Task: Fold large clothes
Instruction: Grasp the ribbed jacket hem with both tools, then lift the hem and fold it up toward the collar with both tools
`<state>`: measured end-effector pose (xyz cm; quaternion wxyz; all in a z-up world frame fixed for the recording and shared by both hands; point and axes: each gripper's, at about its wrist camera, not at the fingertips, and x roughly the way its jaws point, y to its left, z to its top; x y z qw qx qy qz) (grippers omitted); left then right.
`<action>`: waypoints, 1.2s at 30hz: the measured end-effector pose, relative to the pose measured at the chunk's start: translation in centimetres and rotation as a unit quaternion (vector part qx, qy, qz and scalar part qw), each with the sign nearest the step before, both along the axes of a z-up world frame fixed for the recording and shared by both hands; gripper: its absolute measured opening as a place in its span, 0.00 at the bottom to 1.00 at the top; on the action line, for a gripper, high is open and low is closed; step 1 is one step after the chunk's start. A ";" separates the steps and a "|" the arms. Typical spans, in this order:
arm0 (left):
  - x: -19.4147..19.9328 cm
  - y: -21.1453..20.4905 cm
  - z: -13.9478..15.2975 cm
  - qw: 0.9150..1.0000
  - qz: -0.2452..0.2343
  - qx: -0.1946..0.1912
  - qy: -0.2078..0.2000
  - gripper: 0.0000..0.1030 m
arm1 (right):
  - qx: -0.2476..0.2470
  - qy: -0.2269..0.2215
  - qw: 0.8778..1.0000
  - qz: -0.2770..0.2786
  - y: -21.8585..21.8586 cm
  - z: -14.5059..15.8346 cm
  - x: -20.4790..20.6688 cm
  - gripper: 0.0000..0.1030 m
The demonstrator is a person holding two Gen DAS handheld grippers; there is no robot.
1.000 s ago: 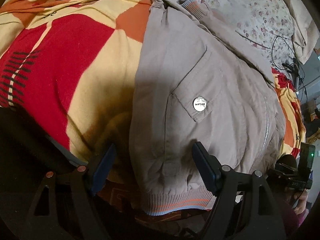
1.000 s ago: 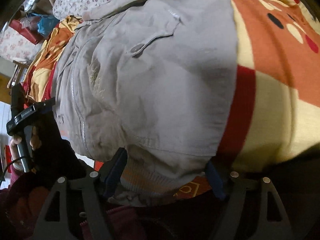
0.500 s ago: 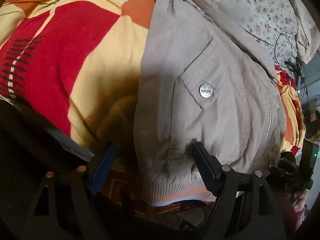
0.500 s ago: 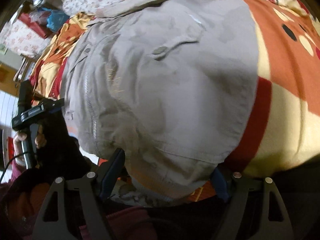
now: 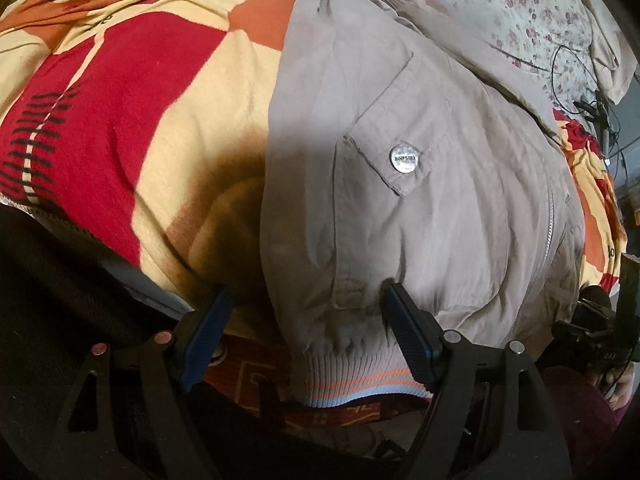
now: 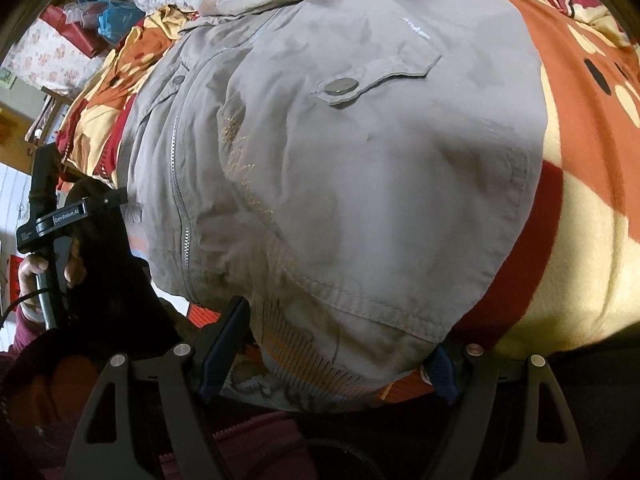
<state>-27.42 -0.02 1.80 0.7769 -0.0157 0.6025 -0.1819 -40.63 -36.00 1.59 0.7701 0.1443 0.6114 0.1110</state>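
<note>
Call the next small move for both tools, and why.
Probably close both. The left tool and right tool stand open, each straddling a bottom corner of the beige jacket at its ribbed hem; neither pinches the cloth yet.

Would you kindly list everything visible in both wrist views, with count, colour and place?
jacket: one, beige, zipped, spread flat on the bed, ribbed hem nearest the cameras.
snap buttons: two, silver, one on each chest pocket flap.
blanket: one, red, orange and cream, under the jacket.
floral sheet: one, pale with small red flowers, beyond the collar.
cables: a few, black, at the far right edge of the bed in the left view.
clutter: several blue and red items, far left in the right view; too small to identify.
left gripper: one, black with blue pads, open, straddling the hem's left corner.
right gripper: one, same colours, open, around the hem's right corner.
</note>
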 end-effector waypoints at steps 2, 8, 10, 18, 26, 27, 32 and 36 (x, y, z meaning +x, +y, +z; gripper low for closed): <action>0.1 0.0 -0.1 1.000 0.001 -0.001 0.002 0.76 | 0.000 0.001 1.000 0.002 0.2 0.0 0.1 0.79; 0.5 0.0 -1.2 1.000 0.004 -0.011 0.029 0.76 | -0.024 0.002 1.000 0.013 0.8 -0.5 0.4 0.69; 0.5 -0.1 -1.4 0.999 0.000 -0.013 0.034 0.76 | -0.039 -0.003 0.999 0.013 0.8 -0.3 0.3 0.47; -0.1 -0.7 -1.0 0.998 -0.049 -0.015 0.033 0.33 | -0.008 -0.049 0.998 0.046 0.4 2.2 -0.3 0.18; 0.6 -0.7 -1.7 0.998 -0.031 -0.030 0.052 0.42 | -0.009 -0.028 0.997 0.065 1.5 0.4 0.9 0.34; 0.5 -0.5 -1.4 0.998 -0.034 -0.033 0.049 0.29 | -0.009 -0.039 0.998 0.058 1.2 0.8 0.7 0.19; 0.7 0.8 2.6 0.998 -0.039 -0.057 0.013 0.11 | 0.059 -0.112 0.992 0.024 -1.2 4.4 -0.2 0.08; 0.8 0.8 5.7 0.996 -0.043 -0.071 -0.033 0.11 | 0.085 -0.146 0.985 0.012 -1.7 6.1 -0.4 0.07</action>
